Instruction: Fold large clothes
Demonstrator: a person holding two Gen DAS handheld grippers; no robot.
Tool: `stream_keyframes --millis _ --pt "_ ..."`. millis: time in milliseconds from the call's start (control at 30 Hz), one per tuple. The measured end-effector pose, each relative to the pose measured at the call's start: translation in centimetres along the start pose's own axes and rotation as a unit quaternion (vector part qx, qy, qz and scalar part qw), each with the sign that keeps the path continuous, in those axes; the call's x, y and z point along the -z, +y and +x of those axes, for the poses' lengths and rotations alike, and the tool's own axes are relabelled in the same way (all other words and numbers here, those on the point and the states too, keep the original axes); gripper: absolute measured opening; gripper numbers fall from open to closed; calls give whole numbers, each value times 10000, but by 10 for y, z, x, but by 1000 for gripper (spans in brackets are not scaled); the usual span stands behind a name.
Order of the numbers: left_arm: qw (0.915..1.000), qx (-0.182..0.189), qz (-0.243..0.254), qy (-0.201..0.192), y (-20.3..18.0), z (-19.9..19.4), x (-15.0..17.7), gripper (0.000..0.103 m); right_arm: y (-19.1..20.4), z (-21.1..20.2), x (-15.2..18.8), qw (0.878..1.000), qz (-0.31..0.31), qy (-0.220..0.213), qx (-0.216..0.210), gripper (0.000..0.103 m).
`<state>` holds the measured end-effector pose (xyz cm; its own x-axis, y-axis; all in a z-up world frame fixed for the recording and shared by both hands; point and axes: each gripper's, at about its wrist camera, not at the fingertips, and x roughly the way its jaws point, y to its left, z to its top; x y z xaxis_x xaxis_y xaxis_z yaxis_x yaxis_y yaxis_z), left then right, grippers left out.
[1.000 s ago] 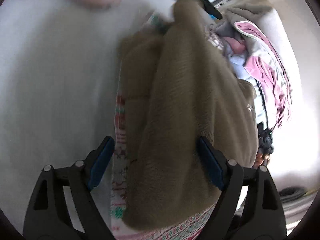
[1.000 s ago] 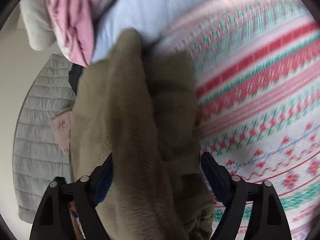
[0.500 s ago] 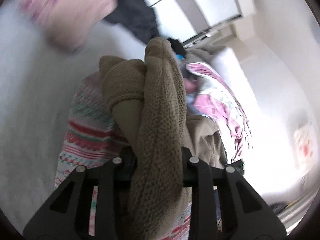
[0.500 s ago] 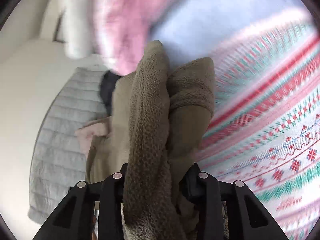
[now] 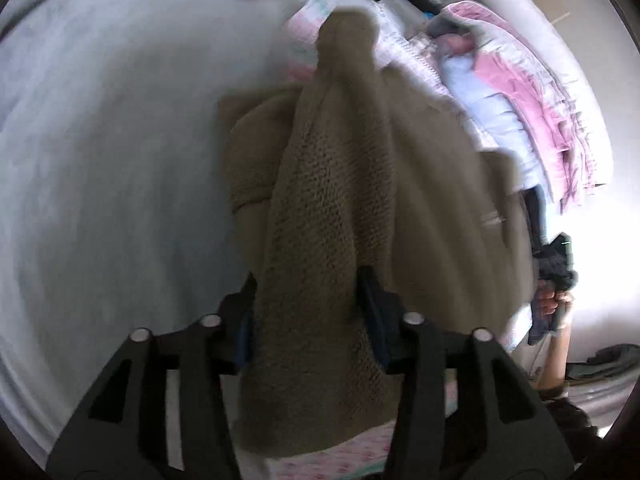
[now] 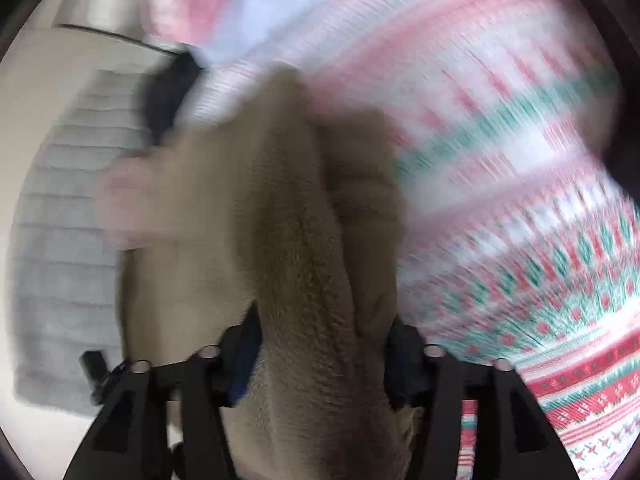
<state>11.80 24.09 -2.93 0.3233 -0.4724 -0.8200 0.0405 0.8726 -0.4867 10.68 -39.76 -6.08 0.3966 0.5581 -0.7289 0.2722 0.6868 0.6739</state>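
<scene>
Bed cover [image 5: 100, 160]: pale grey, smooth, filling the left of the left wrist view.
Patterned blanket [image 6: 540, 200]: white with red and green bands, spread across the right of the right wrist view, blurred.
Pink bedding [image 5: 532, 108]: bunched at the upper right, beside a light blue cloth [image 5: 492, 108].
Quilted mat [image 6: 60, 240]: grey, ribbed, on the floor at left.

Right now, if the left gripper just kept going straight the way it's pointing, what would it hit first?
The brown fleece garment. It already fills the gap between the jaws of the left gripper, which are opening, and runs forward along the line it points. The patterned blanket seems to lie beyond, though depth is unclear.
</scene>
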Motion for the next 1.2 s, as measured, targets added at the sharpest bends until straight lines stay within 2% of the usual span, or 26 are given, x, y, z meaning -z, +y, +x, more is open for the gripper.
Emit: stream_keyframes --millis 33,67,100,200,233,300,367,467,533,567,600,633,667,700,733,767,833,900,967,1033,1100,1133,1200 --pt "9999 31 38 -101 -2 -4 -1 56 2 -6 -2 9999 -43 -122 39 72" --pt "9997 -22 119 -207 -6 -10 -5 56 10 -16 -5 9990 -199 -318 255 72" --pt "9987 -205 255 -402 -13 -19 -10 57 18 -21 -7 9977 -333 -433 390 72" --pt "9866 -673 895 -1187 -42 -40 -35 66 56 -38 -16 9849 -989 -977 1032 73" --pt "9845 -707 1005 -1250 -47 -40 -41 66 65 -38 -19 9812 -1165 -1061 1113 73" --pt "9801 -834 1301 -1246 -65 -25 -70 67 83 -32 -25 9732 -1541 -1139 1270 73" --pt "9780 -1007 1453 -1111 -74 1 -100 66 100 -10 -38 9641 -1881 -1128 1500 73" --pt "9804 -1220 1310 -826 -72 41 -139 65 104 27 -62 9600 -1935 -1061 1723 73" --pt "9846 -1271 1003 -662 -68 67 -160 32 97 46 -68 9598 -1853 -1050 1830 69" --pt "9865 -1203 926 -610 -67 68 -160 22 95 55 -72 9585 -1832 -1061 1909 61" --pt "9854 -1191 907 -811 -74 66 -159 18 95 61 -75 9532 -1846 -1083 2134 30" --pt "9803 -1197 1030 -1186 -82 54 -154 18 98 58 -76 9481 -1839 -1201 2301 17" --pt "9764 -1098 1096 -1504 -89 42 -149 17 101 52 -76 9476 -1845 -1383 2212 16" --pt "9674 -832 1166 -2087 -98 14 -141 17 105 38 -71 9442 -1901 -1699 2084 14" --pt "9595 -706 1155 -2471 -102 -7 -135 17 112 20 -65 9339 -2016 -2132 2042 14" --pt "9531 -611 1129 -2742 -103 -21 -134 17 119 6 -61 9249 -2118 -2465 1973 14" --pt "9451 -760 1098 -2982 -100 -30 -139 17 127 0 -65 9152 -2154 -2696 2082 13" --pt "9452 -1042 1092 -2897 -89 -10 -153 18 125 8 -78 9166 -2079 -2653 2152 13" --pt "9493 -1380 1126 -2590 -76 24 -163 18 116 34 -95 9227 -1966 -2319 2370 13" --pt "9616 -1783 1012 -1823 -56 82 -172 18 108 71 -106 9198 -1979 -1882 2817 13" --pt "9735 -1737 835 -1230 -39 113 -175 21 96 101 -111 9181 -1968 -1467 3112 14" --pt "9747 -1720 781 -1195 -37 113 -178 23 94 105 -111 9171 -1974 -1404 3168 14" --pt "9716 -1807 783 -1310 -39 100 -179 35 96 101 -107 9146 -2007 -1476 3185 16"
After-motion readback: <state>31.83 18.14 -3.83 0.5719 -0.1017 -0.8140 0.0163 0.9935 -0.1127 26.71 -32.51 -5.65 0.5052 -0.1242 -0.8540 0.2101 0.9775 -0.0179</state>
